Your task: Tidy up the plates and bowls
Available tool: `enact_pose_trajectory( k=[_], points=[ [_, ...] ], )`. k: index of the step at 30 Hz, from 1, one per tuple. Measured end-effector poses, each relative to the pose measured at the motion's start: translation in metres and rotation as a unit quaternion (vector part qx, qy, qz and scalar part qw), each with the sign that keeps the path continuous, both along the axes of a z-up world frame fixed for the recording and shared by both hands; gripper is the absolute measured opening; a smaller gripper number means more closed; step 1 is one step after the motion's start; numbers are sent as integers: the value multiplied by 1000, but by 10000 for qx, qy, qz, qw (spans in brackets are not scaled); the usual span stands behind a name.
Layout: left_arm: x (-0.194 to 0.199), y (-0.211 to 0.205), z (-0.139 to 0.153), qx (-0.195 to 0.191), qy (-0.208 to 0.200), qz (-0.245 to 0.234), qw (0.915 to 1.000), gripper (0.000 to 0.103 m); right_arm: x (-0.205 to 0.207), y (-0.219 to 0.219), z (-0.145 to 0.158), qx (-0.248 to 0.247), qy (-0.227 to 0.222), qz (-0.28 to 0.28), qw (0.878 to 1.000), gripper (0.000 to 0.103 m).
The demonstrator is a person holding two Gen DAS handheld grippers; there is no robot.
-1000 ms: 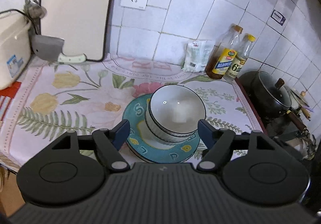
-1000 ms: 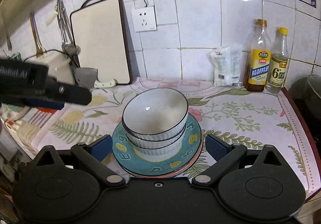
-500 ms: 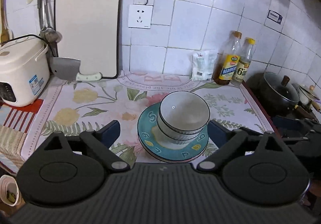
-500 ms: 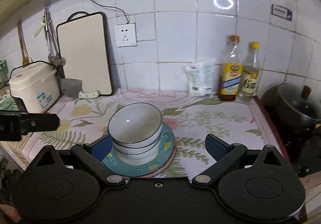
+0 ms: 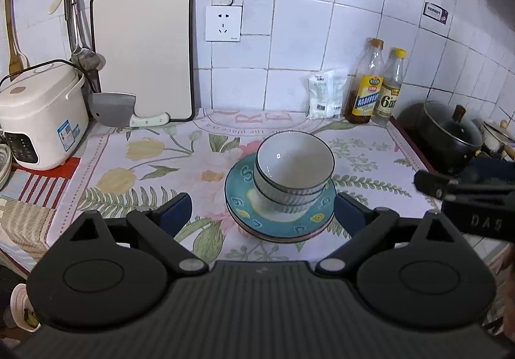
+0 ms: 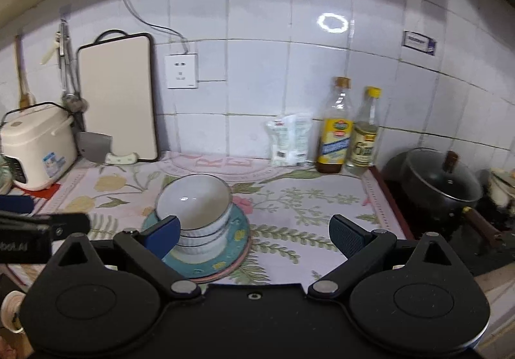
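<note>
Both grippers' jaws wide, empty, floral countertop [image 5: 135, 166], white tiled wall [image 5: 305, 47]

On your bench [image 5: 154, 166], mid-front: stacked bowls [image 5: 294, 166] on stacked plates [image 5: 280, 224]. Back edge, left to right: cutting board [image 5: 145, 47] with cleaver [image 5: 119, 109] leaning on it, packet [image 5: 323, 96], two bottles [image 5: 375, 88]. Left end: rice cooker [image 5: 38, 114]. Right of the bench: pot [image 5: 450, 133].
</note>
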State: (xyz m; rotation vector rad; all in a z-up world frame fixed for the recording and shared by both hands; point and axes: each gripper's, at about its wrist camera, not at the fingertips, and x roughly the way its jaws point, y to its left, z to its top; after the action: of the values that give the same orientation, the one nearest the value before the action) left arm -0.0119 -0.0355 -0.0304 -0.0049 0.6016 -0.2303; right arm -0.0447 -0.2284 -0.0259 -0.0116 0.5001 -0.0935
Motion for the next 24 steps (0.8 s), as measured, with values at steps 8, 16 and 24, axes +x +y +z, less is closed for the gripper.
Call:
enact_pose_trajectory(
  k=[8, 16, 24],
  points=[
    [-6, -2, 0, 187, 57, -6, 9998, 96, -11, -3, 3, -139, 27, -313, 9994, 102],
    [-14, -5, -2, 399, 128, 117, 9991, 96, -22, -6, 2, -25, 149, -250, 9996, 102],
    [-21, -7, 0, 556, 118, 198, 9982, 96, -31, -8, 7, -43, 149, -238, 9996, 102]
  ],
)
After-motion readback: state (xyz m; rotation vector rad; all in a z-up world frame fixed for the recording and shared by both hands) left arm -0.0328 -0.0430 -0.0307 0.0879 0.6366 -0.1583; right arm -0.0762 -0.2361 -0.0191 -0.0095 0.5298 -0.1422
